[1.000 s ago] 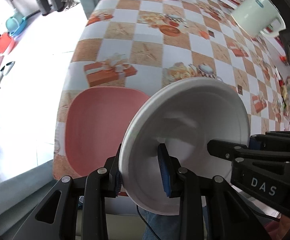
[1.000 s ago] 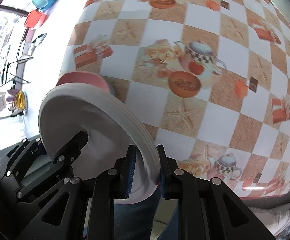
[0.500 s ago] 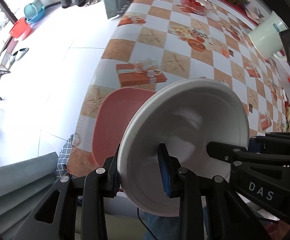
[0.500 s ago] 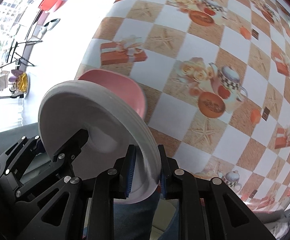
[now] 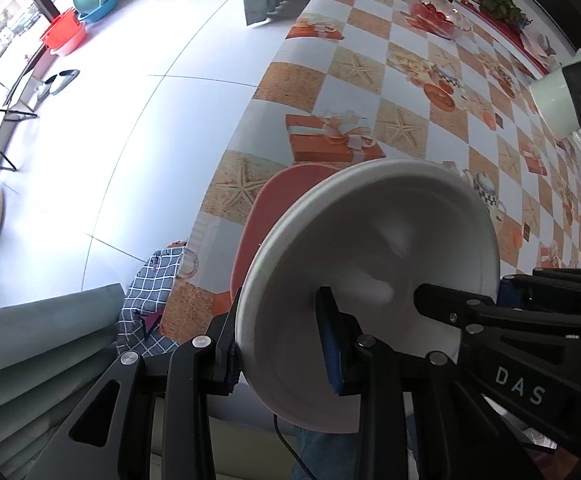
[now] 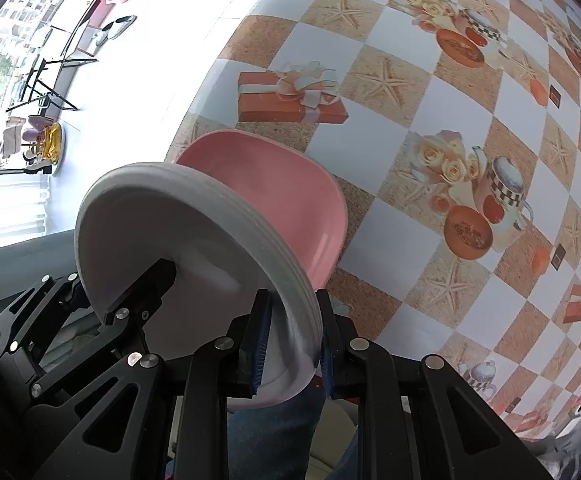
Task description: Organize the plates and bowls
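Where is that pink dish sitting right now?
The pink dish lies on the patterned tablecloth near the table's edge, just beyond the white plate gripped by both grippers, below the printed gift box.

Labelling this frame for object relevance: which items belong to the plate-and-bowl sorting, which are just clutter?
In the job:
white plate, gripped at its rim by both the left gripper and the right gripper
pink plate, on the table under it

Just lying about:
white jug
glass dish of red food
red and teal basins on the floor
checked cloth
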A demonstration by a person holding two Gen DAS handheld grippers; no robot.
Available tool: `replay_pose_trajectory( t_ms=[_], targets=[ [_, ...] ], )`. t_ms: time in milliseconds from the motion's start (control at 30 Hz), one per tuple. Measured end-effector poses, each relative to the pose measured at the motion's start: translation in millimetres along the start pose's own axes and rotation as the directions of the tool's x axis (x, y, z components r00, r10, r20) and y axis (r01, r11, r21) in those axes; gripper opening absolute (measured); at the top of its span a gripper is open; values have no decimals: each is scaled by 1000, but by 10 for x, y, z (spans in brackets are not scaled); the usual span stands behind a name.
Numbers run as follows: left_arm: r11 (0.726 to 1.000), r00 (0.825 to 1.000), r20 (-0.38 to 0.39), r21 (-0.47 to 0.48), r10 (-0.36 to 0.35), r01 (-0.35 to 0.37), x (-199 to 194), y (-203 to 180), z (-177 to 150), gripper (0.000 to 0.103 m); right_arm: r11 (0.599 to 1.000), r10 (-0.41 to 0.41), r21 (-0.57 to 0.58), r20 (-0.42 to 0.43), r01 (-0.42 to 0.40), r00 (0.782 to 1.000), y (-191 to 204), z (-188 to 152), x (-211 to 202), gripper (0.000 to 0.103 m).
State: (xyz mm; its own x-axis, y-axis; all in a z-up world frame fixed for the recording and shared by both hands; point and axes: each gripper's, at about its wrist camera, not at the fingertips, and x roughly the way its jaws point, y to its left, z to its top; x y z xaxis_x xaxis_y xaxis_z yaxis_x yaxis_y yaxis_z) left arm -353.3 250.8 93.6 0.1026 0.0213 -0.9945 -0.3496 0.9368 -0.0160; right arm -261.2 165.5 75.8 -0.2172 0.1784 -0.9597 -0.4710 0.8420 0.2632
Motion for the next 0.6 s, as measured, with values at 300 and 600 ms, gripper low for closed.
replay_pose_trajectory(
  t_ms=[300,600],
  targets=[
    [1000,1000,-24,-16,4,-4,131,71,70,34,1000,1,8,-17,-1,1000,1,81,119,23],
    [1000,998,-52,-16,18,-19,290,84,150,34,1000,1,13,-30,0,1000,-19,145,241,23]
  ],
)
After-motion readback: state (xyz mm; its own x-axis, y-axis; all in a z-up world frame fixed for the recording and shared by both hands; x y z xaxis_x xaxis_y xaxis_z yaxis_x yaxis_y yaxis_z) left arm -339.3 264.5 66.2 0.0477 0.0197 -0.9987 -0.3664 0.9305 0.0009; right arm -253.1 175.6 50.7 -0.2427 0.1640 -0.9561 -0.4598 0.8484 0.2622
